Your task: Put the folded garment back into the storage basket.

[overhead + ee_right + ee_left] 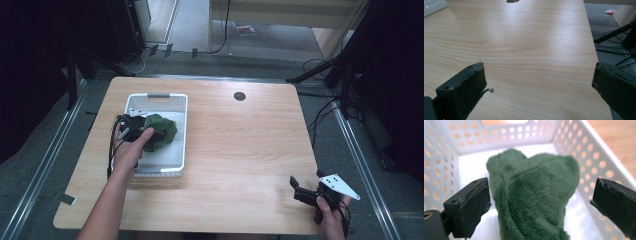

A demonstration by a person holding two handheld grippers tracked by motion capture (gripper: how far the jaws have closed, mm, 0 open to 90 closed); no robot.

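No brand, label or writing readable anywhere from my remote seat. My left gripper sits inside the white perforated basket at the table's left, jaws spread wide either side of a green plush toy; in the left gripper view the pads stand clear of the fur w/ gaps both sides, so nothing's clamped. The toy lies on the basket floor, roughly mid-basket toward the far half, apart from the walls as far as I can see. Seen in the left gripper view, its long axis runs away from the gripper toward the basket's far wall w/ the slot handle, two rounded lobes at the far end; which end is head, can't tell. Something small and patterned sits in the basket's far left corner, too small to ID. My right gripper rests at the table's near right corner, well apart from the basket, jaws wide apart over bare wood grain, holding nothing. A round dark grommet hole marks the far side of the tabletop. Basket walls hem the toy on all sides; approach is from above.
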